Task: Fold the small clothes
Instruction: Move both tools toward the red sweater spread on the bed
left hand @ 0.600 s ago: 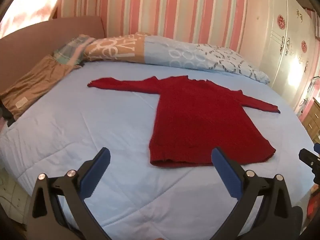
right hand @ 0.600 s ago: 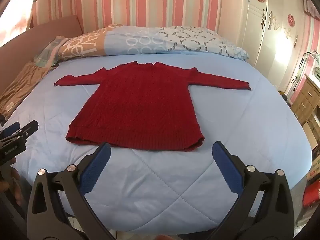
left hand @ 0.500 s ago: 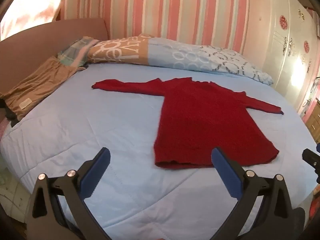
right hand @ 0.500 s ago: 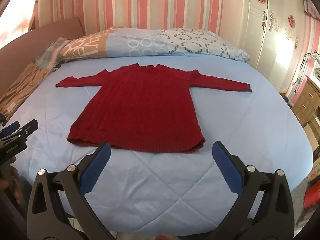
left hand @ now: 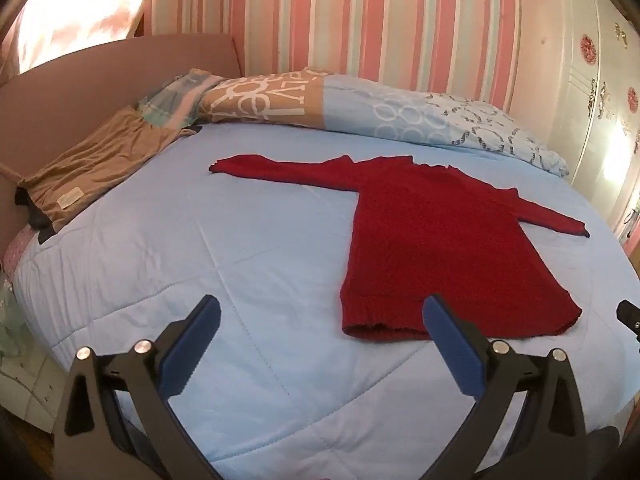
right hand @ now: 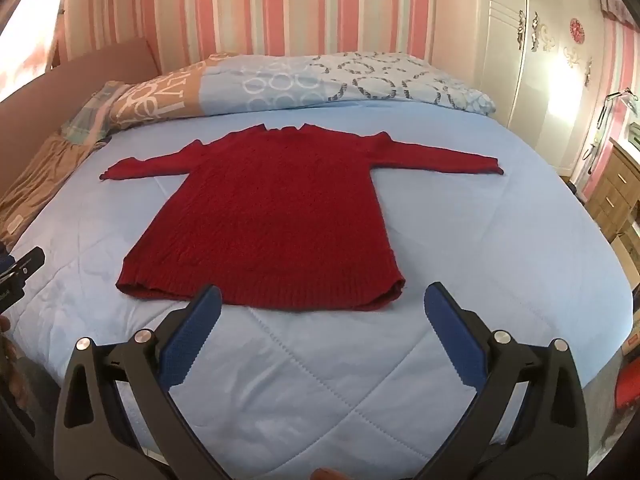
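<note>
Red knit sweater (right hand: 272,216) lay flat on the pale blue quilted bed (right hand: 500,248), front down or up not clear, both sleeves stretched out to the sides, neck toward the pillows and ribbed hem toward the cameras. Left unfolded, with no crease or tuck visible in the body. Seen in the left wrist view as well (left hand: 436,248), shifted to the right of that picture.

Left hand-held gripper (left hand: 320,332) hung above the near part of the quilt with jaws spread wide and nothing between the blue pads; its right finger overlapped the hem only in the line of sight, whether touching could not be told. Right hand-held gripper (right hand: 322,318) likewise stood wide open and empty, tilted down toward the bed, just short of the hem, its left fingertip lined up with the hem's edge.

Patterned pillow (right hand: 320,80) in blue and tan lay along the far edge of the bed, close to the sweater's neck but apart from it. Brown folded cloth (left hand: 92,168) rested at the left side of the bed, well apart from the sweater. Pink striped wall (right hand: 280,4) rose behind, with a white wardrobe (right hand: 532,40) at the right
</note>
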